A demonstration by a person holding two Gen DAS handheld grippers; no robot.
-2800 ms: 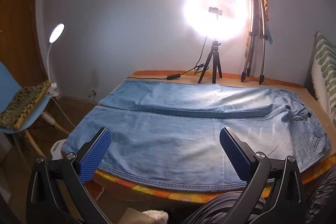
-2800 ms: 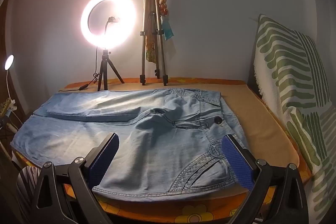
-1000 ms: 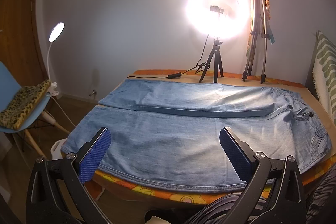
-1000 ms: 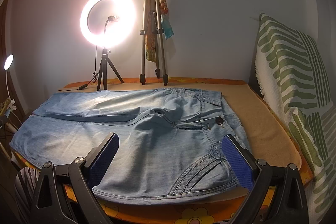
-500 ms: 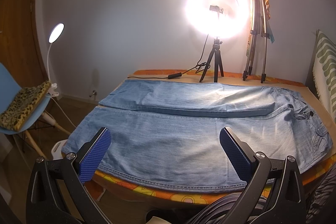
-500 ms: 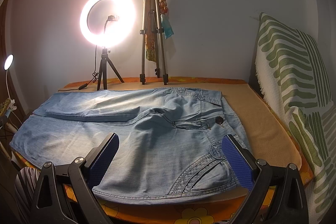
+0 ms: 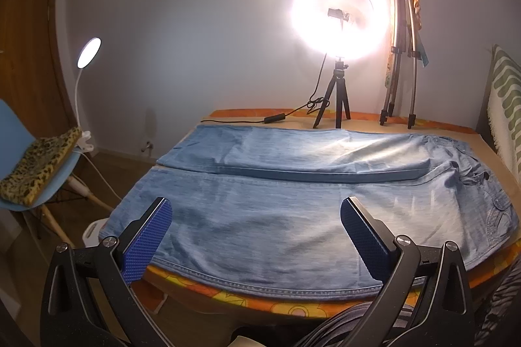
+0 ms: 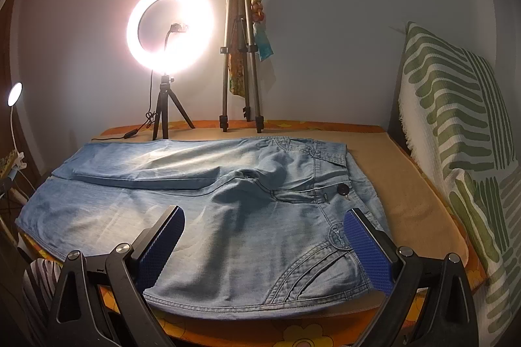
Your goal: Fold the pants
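Note:
Light blue denim pants (image 7: 293, 194) lie spread flat across the table, legs side by side, hems at the left, waistband (image 8: 338, 171) with a dark button at the right. My left gripper (image 7: 255, 216) hovers open above the near leg, close to the front edge. My right gripper (image 8: 263, 225) stands open over the hip and pocket stitching near the waist. Neither touches the cloth.
A lit ring light on a small tripod (image 7: 337, 18) and a folded tripod (image 8: 241, 54) stand at the table's back edge, with a cable (image 7: 273, 119). A green-striped cushion (image 8: 456, 135) leans at the right. A blue chair (image 7: 35, 174) and clip lamp (image 7: 88, 54) stand left.
Both views have shifted only slightly. The pants lie as before and both grippers stay open.

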